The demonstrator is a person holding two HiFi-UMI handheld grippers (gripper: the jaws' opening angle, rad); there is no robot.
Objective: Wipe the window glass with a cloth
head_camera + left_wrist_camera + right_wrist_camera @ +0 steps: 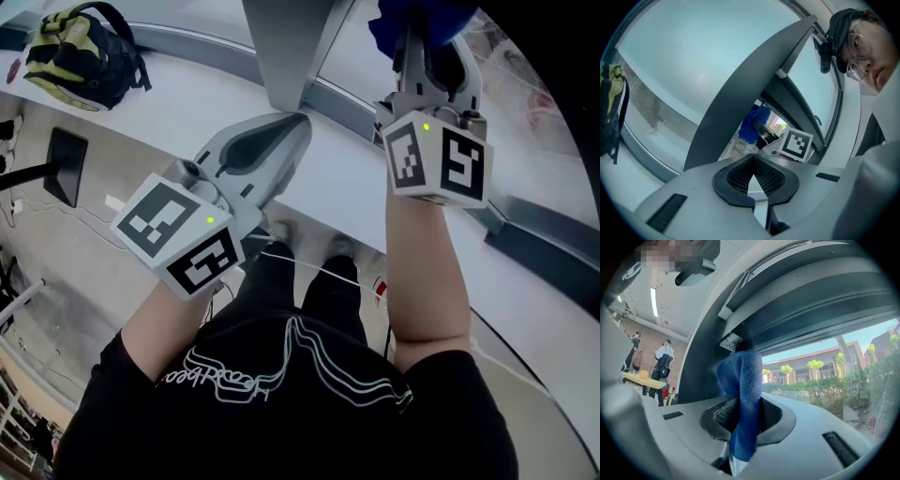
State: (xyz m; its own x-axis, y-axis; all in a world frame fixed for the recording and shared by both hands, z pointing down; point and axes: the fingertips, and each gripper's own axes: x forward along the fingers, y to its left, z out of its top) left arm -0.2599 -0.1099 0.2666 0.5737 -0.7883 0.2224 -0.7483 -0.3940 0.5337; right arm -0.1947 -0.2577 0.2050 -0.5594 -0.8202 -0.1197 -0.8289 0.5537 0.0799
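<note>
A blue cloth (412, 23) is bunched between the jaws of my right gripper (427, 47), which is raised at the upper right against the window glass (352, 47). In the right gripper view the cloth (743, 399) hangs folded between the pads, with the glass (825, 376) and outdoor buildings beyond. My left gripper (286, 127) is lower, at centre-left over the white sill (347, 178), its tips together and nothing held. In the left gripper view, that gripper (752, 176) points at the grey window post (740, 98); the cloth (752, 124) shows past it.
A black and yellow backpack (80, 52) lies on the sill at far left. A dark flat panel (66, 164) and cables are on the floor below. The grey post (291, 47) splits the panes. People stand far off (663, 364).
</note>
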